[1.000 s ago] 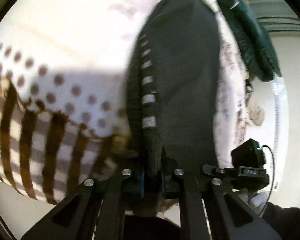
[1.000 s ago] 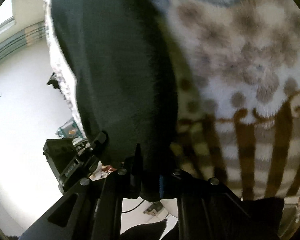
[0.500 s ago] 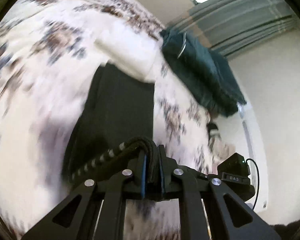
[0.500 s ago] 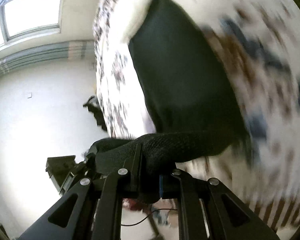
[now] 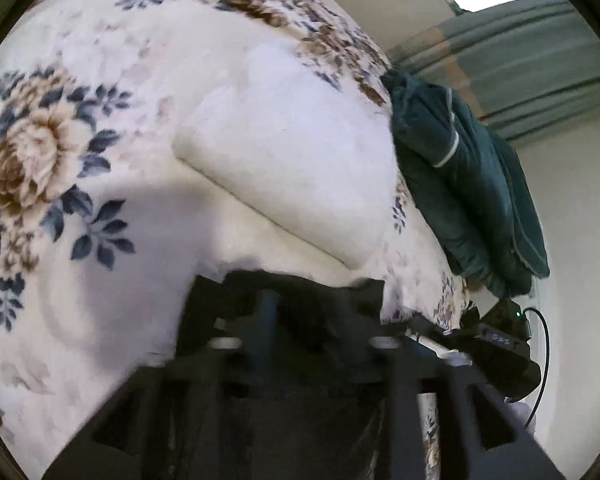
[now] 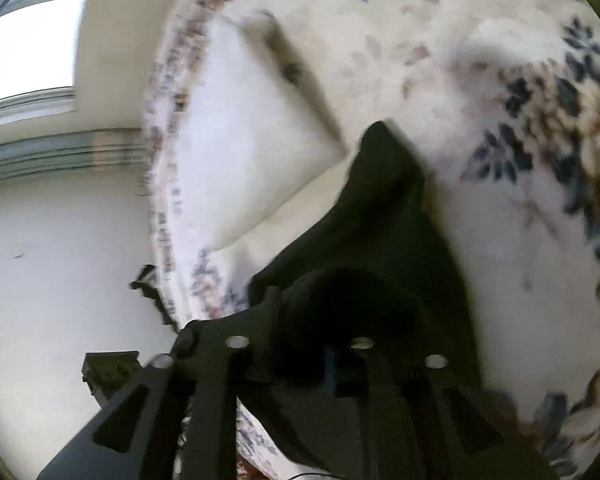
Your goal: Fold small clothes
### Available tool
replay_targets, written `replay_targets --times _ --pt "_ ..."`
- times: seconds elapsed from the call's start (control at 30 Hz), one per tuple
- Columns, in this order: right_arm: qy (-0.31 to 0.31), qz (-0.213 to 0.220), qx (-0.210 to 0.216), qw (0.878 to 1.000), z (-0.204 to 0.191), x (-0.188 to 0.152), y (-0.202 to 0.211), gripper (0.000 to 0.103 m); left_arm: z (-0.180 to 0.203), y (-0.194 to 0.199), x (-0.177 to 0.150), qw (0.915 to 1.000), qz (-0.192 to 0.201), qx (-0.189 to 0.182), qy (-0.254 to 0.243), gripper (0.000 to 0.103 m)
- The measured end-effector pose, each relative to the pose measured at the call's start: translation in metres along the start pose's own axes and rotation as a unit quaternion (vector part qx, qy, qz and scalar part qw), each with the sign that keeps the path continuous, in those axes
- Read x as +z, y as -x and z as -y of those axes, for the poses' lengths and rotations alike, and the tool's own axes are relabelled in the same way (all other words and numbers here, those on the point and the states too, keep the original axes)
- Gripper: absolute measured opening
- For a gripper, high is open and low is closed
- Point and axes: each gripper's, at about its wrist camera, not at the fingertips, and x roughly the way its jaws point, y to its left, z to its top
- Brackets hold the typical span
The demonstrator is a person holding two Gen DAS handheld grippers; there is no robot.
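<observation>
A small black knitted garment (image 6: 384, 216) lies on a floral blanket (image 6: 520, 240). In the right wrist view it spreads forward from my right gripper (image 6: 300, 332), whose jaws stand apart with a bunched fold of the garment between them. In the left wrist view my left gripper (image 5: 304, 312) also stands open, with the garment's folded edge (image 5: 320, 292) lying between and under its fingers. Motion blur softens both views.
A white pillow (image 5: 300, 152) lies on the floral blanket (image 5: 80, 160) just beyond the garment; it also shows in the right wrist view (image 6: 244, 160). A folded dark teal garment (image 5: 468, 184) sits at the bed's far edge. Walls and window lie beyond.
Both grippers carried the garment's near edge forward over itself and lowered it onto the blanket. Their jaws, shut on the fabric before, now stand apart.
</observation>
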Motion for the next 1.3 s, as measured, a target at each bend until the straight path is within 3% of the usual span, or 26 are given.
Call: replay_targets --times 0.07,0.2,0.33,0.37,0.4,0.43,0.47,0.5,0.53,0.57,0.7,0.8,0.83,0.9,0.93,0.97,1.03,1.13,1.23,1.3 --pt "0.011 0.015 0.013 1.000 0.005 -0.002 0.011 0.055 -0.012 0.007 -0.007 0.9998 0.010 -0.013 0.009 0.067" --pt "0.056 0.018 -0.040 0.997 0.017 -0.006 0.022 0.056 -0.025 0.006 -0.018 0.9999 -0.001 0.011 0.001 0.067" --pt "0.084 -0.003 -0.093 0.992 0.035 -0.001 0.007 0.056 -0.022 -0.030 -0.012 0.9973 -0.044 0.045 -0.036 0.067" --pt "0.090 -0.006 -0.093 0.992 0.037 0.001 0.003 0.056 -0.018 -0.040 -0.010 0.9961 -0.051 0.051 -0.051 0.065" --pt "0.094 -0.009 -0.092 0.991 0.038 0.002 -0.002 0.056 -0.013 -0.046 -0.009 0.9953 -0.050 0.051 -0.064 0.051" --pt "0.098 -0.012 -0.090 0.991 0.038 0.005 -0.008 0.056 -0.008 -0.050 -0.007 0.9944 -0.048 0.052 -0.079 0.032" --pt "0.104 -0.014 -0.091 0.990 0.037 0.007 -0.013 0.053 -0.004 -0.058 -0.003 0.9919 -0.056 0.068 -0.091 0.010" --pt "0.113 -0.012 -0.094 0.989 0.033 0.008 -0.018 0.046 -0.005 -0.062 -0.001 0.9916 -0.059 0.070 -0.091 0.010" --pt "0.122 -0.012 -0.102 0.987 0.032 0.010 -0.022 0.019 -0.003 -0.064 0.002 0.9920 -0.060 0.067 -0.089 0.010" --pt "0.133 -0.005 -0.116 0.984 0.029 0.012 -0.025 0.014 -0.002 -0.063 0.005 0.9919 -0.054 0.072 -0.089 0.009" --pt "0.112 0.058 -0.126 0.984 0.032 0.017 -0.007 0.007 -0.013 -0.071 0.009 0.9941 -0.056 0.066 -0.065 0.009" --pt "0.102 0.017 -0.139 0.985 0.043 0.026 -0.021 0.007 -0.029 -0.072 0.009 0.9964 -0.067 0.050 -0.014 0.017" --pt "0.094 0.005 -0.136 0.986 0.045 0.029 -0.022 0.008 -0.029 -0.064 0.007 0.9972 -0.061 0.041 -0.008 0.023" --pt "0.091 -0.009 -0.120 0.989 0.044 0.034 -0.012 0.018 -0.026 -0.037 -0.002 0.9989 -0.037 0.026 -0.006 0.060" --pt "0.097 -0.015 -0.109 0.989 0.042 0.035 -0.005 0.034 -0.026 -0.015 -0.012 0.9998 -0.020 0.005 -0.003 0.067" --pt "0.102 -0.022 -0.099 0.990 0.042 0.035 0.002 0.057 -0.027 0.000 -0.022 1.0000 -0.008 0.004 0.001 0.070" --pt "0.113 -0.047 -0.075 0.990 0.044 0.033 0.014 0.073 -0.035 0.038 -0.055 0.9994 0.017 -0.009 0.030 0.071" --pt "0.134 -0.087 -0.070 0.985 0.054 0.024 0.026 0.076 -0.054 0.080 -0.119 0.9951 0.029 -0.012 0.093 0.073" --pt "0.143 -0.122 -0.067 0.980 0.068 0.017 0.028 0.092 -0.061 0.101 -0.183 0.9880 0.046 0.009 0.147 0.073" --pt "0.138 -0.146 -0.064 0.978 0.075 0.014 0.019 0.092 -0.062 0.104 -0.224 0.9825 0.060 -0.006 0.176 0.075"
